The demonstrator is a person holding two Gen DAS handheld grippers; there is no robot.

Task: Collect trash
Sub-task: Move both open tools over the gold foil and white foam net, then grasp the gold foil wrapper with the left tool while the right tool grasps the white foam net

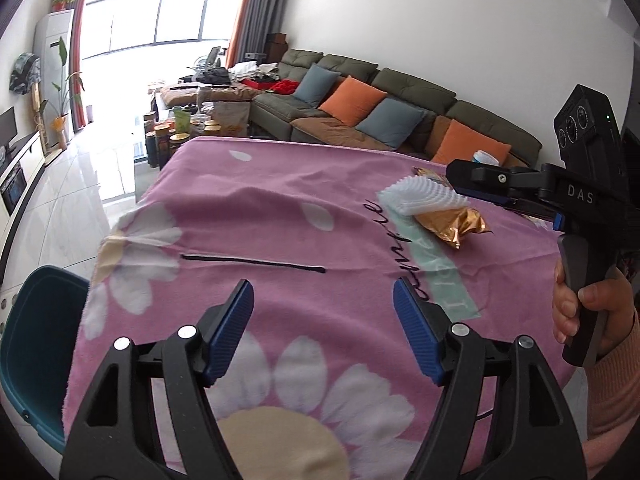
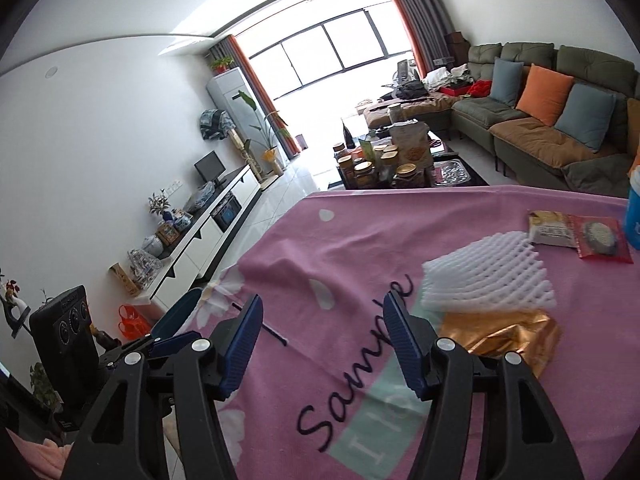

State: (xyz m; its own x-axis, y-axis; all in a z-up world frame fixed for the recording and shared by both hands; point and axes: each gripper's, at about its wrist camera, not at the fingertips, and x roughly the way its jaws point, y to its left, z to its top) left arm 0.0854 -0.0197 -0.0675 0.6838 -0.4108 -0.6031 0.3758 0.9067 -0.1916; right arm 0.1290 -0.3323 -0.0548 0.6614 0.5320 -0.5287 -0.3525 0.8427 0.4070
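On the pink flowered tablecloth (image 1: 304, 184) a white foam net (image 1: 420, 196) (image 2: 488, 276) lies partly over a crumpled gold foil wrapper (image 1: 452, 226) (image 2: 504, 336). Behind them lie a pale snack packet (image 2: 552, 230) and a red one (image 2: 600, 240). My left gripper (image 1: 324, 292) hovers open over bare cloth, left of the trash, nothing between its blue pads. My right gripper (image 2: 322, 308) is open too and holds nothing; the foam net and wrapper lie just right of its right finger (image 2: 404, 340). In the left wrist view it (image 1: 456, 178) reaches in from the right above the net.
A teal bin (image 1: 36, 344) stands beside the table's left edge. A blue-and-white container (image 2: 634, 216) sits at the table's far right. Beyond the table are a coffee table with several jars (image 2: 380, 164), a green sofa (image 1: 400, 112) and a white tiled floor (image 1: 80, 208).
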